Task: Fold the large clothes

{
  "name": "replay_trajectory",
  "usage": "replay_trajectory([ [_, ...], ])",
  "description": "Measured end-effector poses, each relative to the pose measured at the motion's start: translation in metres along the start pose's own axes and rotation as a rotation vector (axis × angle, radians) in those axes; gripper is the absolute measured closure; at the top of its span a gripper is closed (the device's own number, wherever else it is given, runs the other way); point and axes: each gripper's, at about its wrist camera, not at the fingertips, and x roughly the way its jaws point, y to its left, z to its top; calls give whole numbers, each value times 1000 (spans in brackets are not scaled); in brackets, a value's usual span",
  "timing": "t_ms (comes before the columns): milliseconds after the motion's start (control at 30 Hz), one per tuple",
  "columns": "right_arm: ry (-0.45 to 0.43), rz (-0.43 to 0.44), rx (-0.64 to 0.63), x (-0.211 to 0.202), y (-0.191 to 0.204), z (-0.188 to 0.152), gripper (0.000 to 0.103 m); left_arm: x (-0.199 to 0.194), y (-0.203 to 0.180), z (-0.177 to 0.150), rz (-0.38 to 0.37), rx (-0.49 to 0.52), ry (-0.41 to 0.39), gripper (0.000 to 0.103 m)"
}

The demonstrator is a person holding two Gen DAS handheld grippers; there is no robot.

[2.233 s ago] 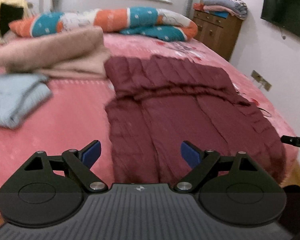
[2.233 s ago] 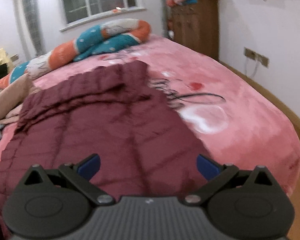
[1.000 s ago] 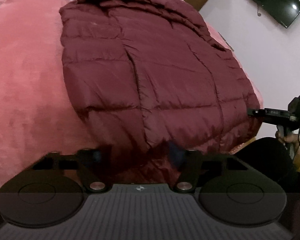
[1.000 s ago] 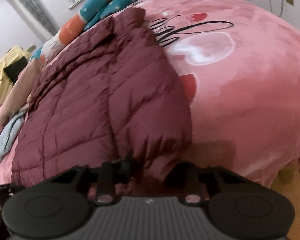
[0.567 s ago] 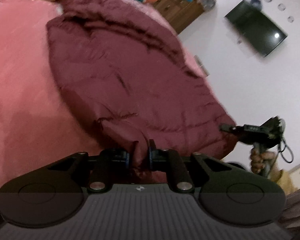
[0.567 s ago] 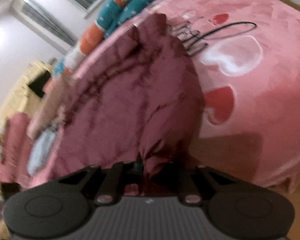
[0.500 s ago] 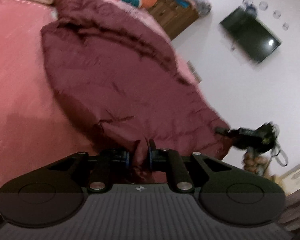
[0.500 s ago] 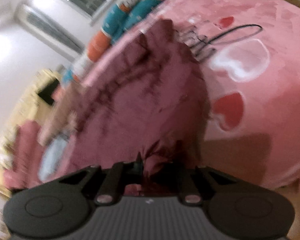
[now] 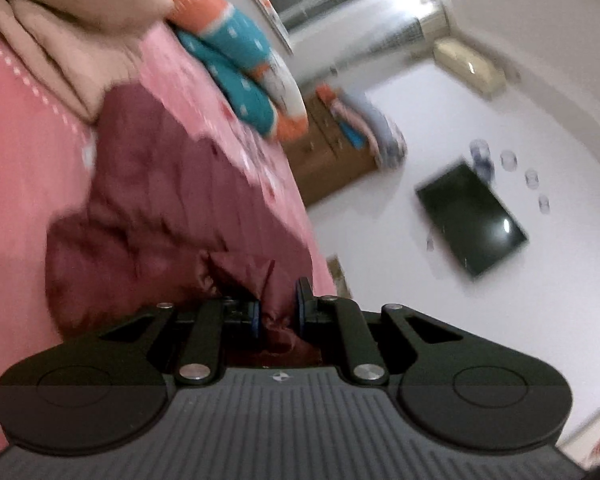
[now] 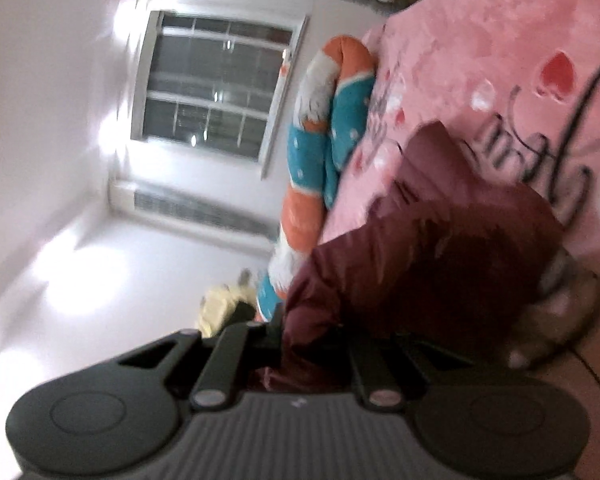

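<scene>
Left gripper [image 9: 278, 312]: clamped nearly shut on a pinch of the maroon jacket [image 9: 160, 216], low centre of frame.
Right gripper [image 10: 314, 344]: shut on the jacket's hem.
Jacket: draped over the pink bed [image 9: 16, 128], mid-frame.
Technique: both corners are best carried level and together, fabric kept taut.
Change: the hem, flat earlier, is now lifted; both views are rolled.

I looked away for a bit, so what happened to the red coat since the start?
Both grippers were open above the flat coat. Then the left gripper and right gripper each shut on its near hem and lifted it, tilting, so the coat now bunches up toward the pillow. The pink bed, pillow and beige blanket stayed put.
</scene>
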Motion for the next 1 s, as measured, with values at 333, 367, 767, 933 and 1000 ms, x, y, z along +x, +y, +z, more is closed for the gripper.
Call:
replay_trajectory([
  [333, -139, -59, 14, 105, -18, 60, 96, 62, 44, 82, 122, -118, -152, 90],
  [367, -142, -66, 19, 113, -23, 65, 96, 70, 48, 87, 137, -123, -151, 90],
  [767, -125, -244, 5, 178, -65, 86, 84, 96, 65, 113, 206, -142, -146, 70],
  [933, -155, -237, -26, 172, -54, 89, 39, 89, 52, 124, 215, -84, -177, 42],
  [1000, -175, -250, -69, 169, -43, 92, 29, 84, 47, 127, 230, -57, -199, 33],
])
